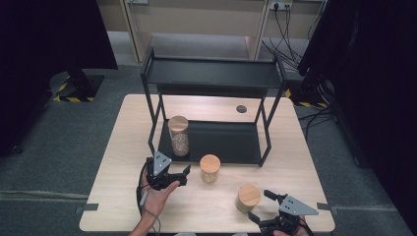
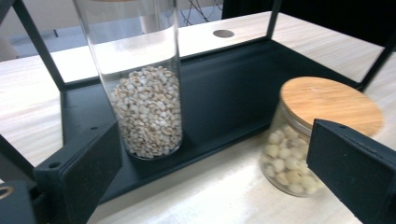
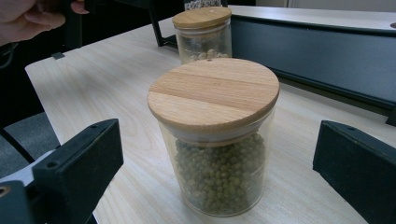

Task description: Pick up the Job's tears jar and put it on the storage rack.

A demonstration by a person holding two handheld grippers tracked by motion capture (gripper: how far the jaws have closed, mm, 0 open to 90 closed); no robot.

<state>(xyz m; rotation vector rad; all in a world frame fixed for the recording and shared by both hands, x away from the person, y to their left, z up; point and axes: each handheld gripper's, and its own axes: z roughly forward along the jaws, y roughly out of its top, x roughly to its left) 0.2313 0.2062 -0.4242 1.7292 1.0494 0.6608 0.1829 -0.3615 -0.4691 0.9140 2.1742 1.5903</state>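
Presently, I note my right gripper (image 1: 263, 206) spread wide, flanking the short glass jar of green beans (image 3: 217, 140), which stands upright, wooden lid up, near the table's (image 1: 113, 162) front edge. My left gripper (image 1: 183, 174) is also spread, empty.

The tall jar's (image 2: 140, 79) lid is cut off by the left gripper view's top edge.

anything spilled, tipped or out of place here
Nothing stands out. The tall jar stands upright on the rack's lower shelf; the two short jars stand upright on the table, lids on, nothing spilled.
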